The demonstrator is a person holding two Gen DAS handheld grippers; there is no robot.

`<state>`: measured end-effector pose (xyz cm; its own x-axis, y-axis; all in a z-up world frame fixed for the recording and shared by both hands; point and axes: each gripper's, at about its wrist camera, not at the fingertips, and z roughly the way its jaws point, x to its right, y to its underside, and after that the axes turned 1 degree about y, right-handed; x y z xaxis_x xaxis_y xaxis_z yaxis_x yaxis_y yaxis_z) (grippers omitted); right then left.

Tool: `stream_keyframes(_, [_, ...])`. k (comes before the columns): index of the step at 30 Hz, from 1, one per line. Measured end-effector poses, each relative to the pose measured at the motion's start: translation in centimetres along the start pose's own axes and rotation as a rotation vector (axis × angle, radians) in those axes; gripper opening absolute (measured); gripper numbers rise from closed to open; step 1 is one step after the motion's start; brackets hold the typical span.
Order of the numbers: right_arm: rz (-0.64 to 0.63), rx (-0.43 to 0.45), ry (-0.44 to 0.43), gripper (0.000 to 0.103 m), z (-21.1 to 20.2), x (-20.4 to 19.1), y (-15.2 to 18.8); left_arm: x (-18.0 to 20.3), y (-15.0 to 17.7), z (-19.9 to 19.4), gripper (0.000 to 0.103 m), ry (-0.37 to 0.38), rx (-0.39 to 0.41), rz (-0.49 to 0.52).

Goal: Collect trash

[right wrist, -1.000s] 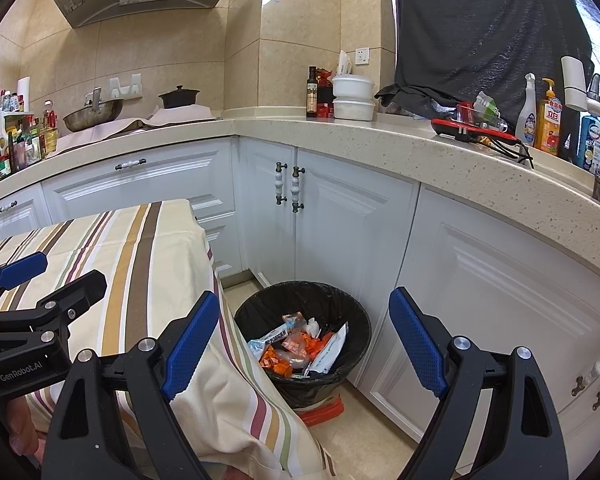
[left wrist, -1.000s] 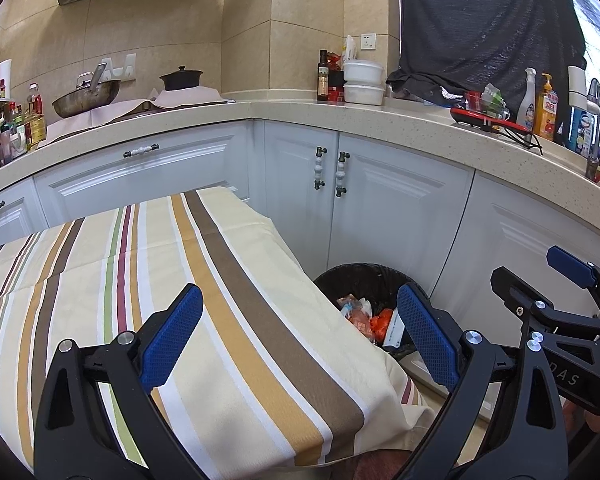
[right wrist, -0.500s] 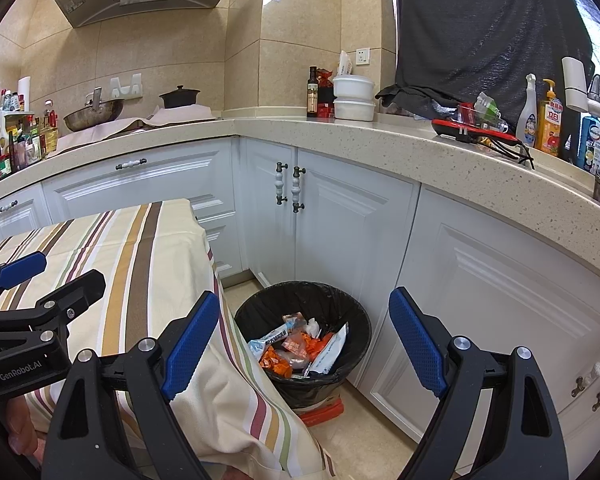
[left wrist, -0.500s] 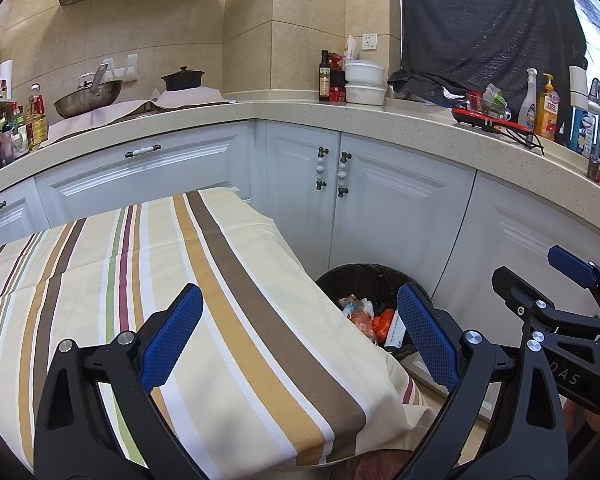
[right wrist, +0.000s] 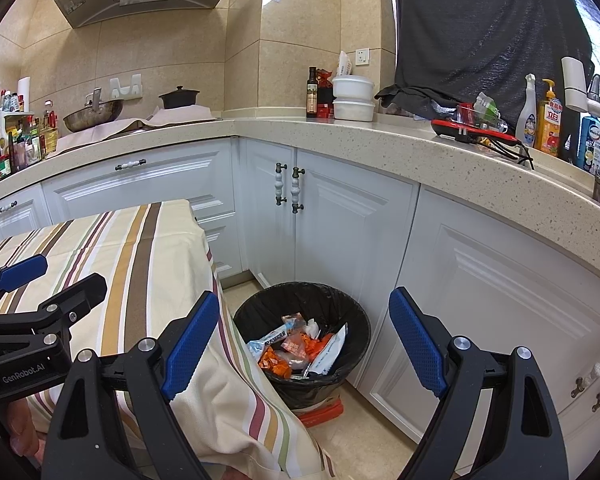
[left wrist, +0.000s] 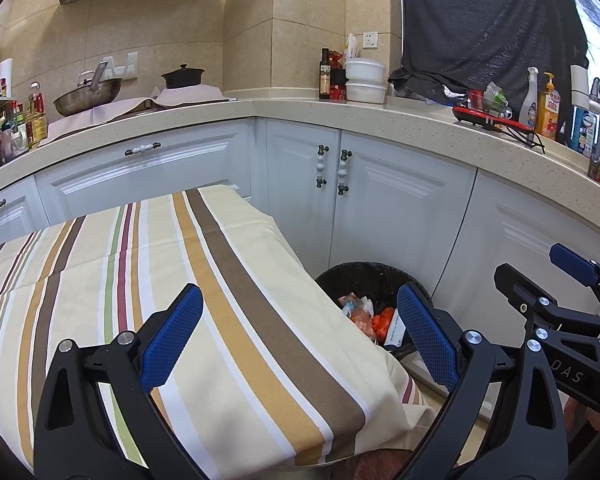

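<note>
A black-lined trash bin point(right wrist: 356, 320) stands on the floor between the striped table and the white cabinets. It holds several wrappers point(right wrist: 300, 346), orange, white and blue. In the left wrist view the bin point(left wrist: 364, 276) is partly hidden behind the table edge. My right gripper point(right wrist: 304, 338) is open and empty, held above and in front of the bin. My left gripper point(left wrist: 300, 334) is open and empty, above the table's right edge. The right gripper also shows in the left wrist view point(left wrist: 572, 280), and the left gripper in the right wrist view point(right wrist: 32, 288).
A table with a striped cloth point(left wrist: 140, 272) fills the left. White cabinets point(right wrist: 340, 232) under a speckled counter point(right wrist: 400, 148) run behind and to the right. Bottles, bowls and a red tray stand on the counter. An orange object point(right wrist: 320, 412) lies under the bin.
</note>
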<state>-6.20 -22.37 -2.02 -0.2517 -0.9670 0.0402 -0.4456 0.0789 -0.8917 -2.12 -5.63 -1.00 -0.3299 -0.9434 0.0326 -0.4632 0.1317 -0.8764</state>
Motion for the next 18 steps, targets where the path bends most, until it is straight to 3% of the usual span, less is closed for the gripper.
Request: stream_keyframes(18, [-0.001,-0.007,-0.003,0.084,0.07,0.01,0.04,0.15,0.15,0.61,0.098,0.002,-0.031,0.001])
